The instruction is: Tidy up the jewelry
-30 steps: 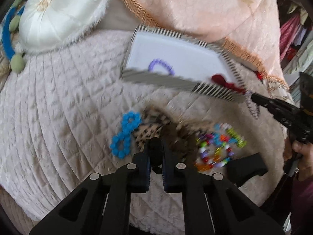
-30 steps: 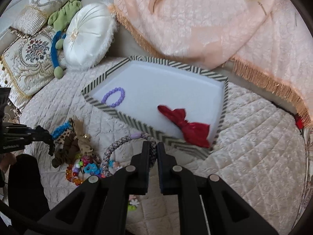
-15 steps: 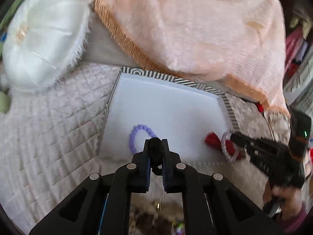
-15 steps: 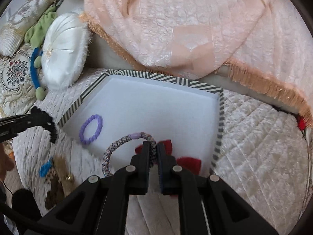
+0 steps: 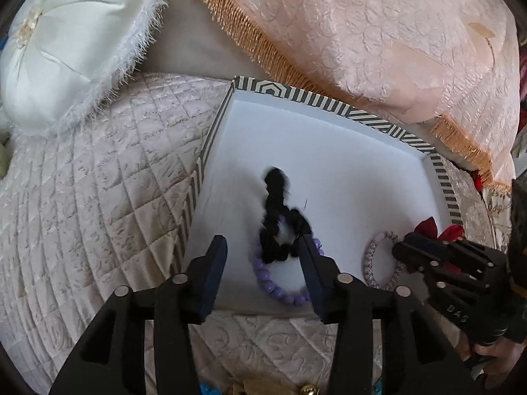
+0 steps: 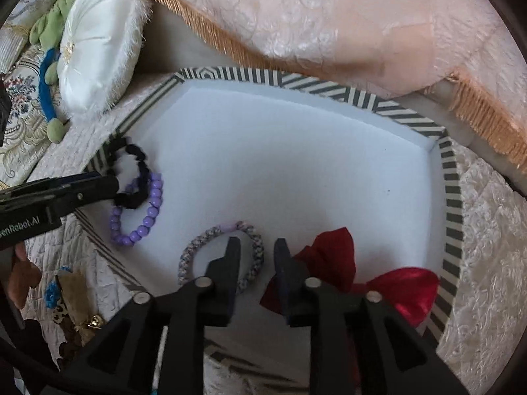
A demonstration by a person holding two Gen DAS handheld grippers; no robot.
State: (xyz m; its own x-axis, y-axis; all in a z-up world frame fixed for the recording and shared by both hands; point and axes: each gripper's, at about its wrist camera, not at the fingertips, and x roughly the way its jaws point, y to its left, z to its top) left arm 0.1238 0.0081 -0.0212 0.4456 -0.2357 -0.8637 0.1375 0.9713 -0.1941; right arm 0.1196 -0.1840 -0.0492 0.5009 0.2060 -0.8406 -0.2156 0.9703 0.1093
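Both claws released over the striped tray (image 6: 449, 177).
Left claw (image 5: 263, 256) and right claw (image 6: 255, 256), shut half a second ago, now gape; black scrunchie (image 6: 133, 171) and braided bracelet (image 6: 220, 233) lie in the tray beside the purple bracelet (image 6: 145, 220).

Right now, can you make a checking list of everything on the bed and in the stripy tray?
Surface: quilted bedspread, wrinkled, soft.
Job's things: striped tray holds a purple bead bracelet, a black scrunchie overlapping it, a braided bracelet and a red bow.
Clutter: more beads and hair things on the bedspread beside the tray.
Grippers: left hand-held gripper open above the scrunchie; right hand-held gripper open, one finger over the braided bracelet's ring.
Cables: nothing seen.
Surroundings: white round cushion, peach fringed cover, green and blue plush toy.
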